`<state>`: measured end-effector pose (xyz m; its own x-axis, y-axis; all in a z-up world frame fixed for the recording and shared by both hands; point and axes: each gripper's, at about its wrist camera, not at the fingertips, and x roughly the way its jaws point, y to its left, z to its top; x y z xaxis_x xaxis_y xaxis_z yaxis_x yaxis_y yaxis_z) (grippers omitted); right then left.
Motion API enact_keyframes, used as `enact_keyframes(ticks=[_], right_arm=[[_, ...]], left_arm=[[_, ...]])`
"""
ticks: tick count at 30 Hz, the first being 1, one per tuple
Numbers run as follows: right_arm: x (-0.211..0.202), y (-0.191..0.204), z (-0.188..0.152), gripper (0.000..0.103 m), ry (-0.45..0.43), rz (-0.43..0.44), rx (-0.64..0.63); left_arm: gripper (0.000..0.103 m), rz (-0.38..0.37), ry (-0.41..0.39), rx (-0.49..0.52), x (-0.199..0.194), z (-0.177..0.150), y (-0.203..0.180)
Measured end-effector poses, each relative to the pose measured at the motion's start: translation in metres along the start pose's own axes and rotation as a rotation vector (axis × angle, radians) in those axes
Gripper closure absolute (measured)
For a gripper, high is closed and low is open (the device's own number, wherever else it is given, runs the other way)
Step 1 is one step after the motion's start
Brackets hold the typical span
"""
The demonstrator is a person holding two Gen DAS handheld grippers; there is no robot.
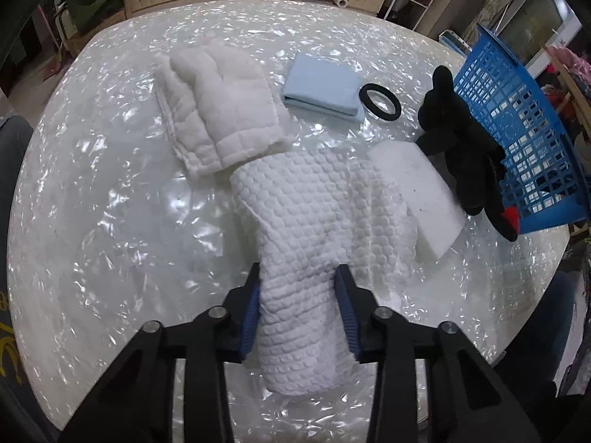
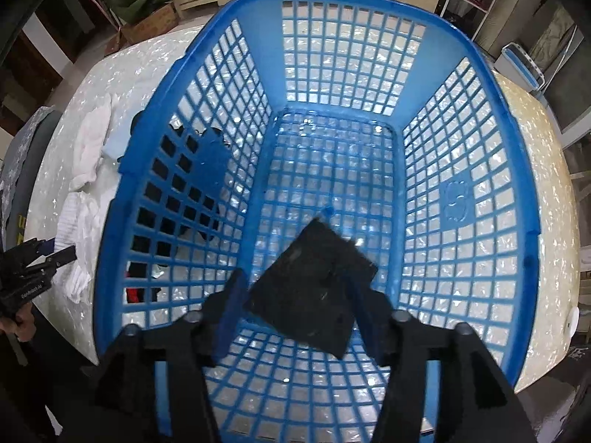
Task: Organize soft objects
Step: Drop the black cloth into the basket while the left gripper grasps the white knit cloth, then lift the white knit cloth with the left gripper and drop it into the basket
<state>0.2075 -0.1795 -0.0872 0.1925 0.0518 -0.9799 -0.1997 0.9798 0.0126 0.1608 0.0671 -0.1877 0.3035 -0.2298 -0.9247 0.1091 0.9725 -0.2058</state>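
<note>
L gripper [image 1: 300, 277] clamps a white bubble-textured cloth [image 1: 314, 229], blue-padded fingers [image 1: 251, 313] pressed on both sides of its bunched near end; the rest of the cloth spreads away from the jaws across the shiny pearl-patterned table [image 1: 110, 203]. Just beyond it, a quilted white pad [image 1: 218, 107] lies folded, its near edge touching the cloth. To the R of the cloth, a white foam block [image 1: 417, 192] sits partly under the cloth's edge. Farther back: a folded light-blue cloth [image 1: 321, 88], w/ a black ring band [image 1: 380, 102] just beside it. A black plush toy [image 1: 458, 140] w/ a red patch leans against the outer wall of the blue basket [image 1: 517, 118] at the table's R edge.

R gripper [image 2: 295, 291] hangs over the blue basket [image 2: 461, 203], jaws spread apart, w/ a black square pad [image 2: 314, 288] between them; contact on the R finger can't be judged, the L finger looks clear of it. The pad is tilted, one corner pointing to the basket's far end, over the grid floor. The plush shows dark through the basket's L wall. The L gripper [image 2: 55, 258] is seen at the far L, over the white cloths.
</note>
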Motion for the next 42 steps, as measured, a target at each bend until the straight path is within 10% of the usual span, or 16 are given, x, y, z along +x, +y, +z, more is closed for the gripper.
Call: enact_keyframes(ticks=[17, 42], right_arm=[[-0.063, -0.001, -0.022, 0.006, -0.185, -0.052, -0.009], [-0.101, -0.024, -0.077, 0.0, -0.386, -0.029, 0.082]], left_arm=[[0.092, -0.056, -0.1, -0.032, -0.06, -0.017, -0.007], [0.092, -0.126, -0.285, 0.179, -0.178, 0.017, -0.138]])
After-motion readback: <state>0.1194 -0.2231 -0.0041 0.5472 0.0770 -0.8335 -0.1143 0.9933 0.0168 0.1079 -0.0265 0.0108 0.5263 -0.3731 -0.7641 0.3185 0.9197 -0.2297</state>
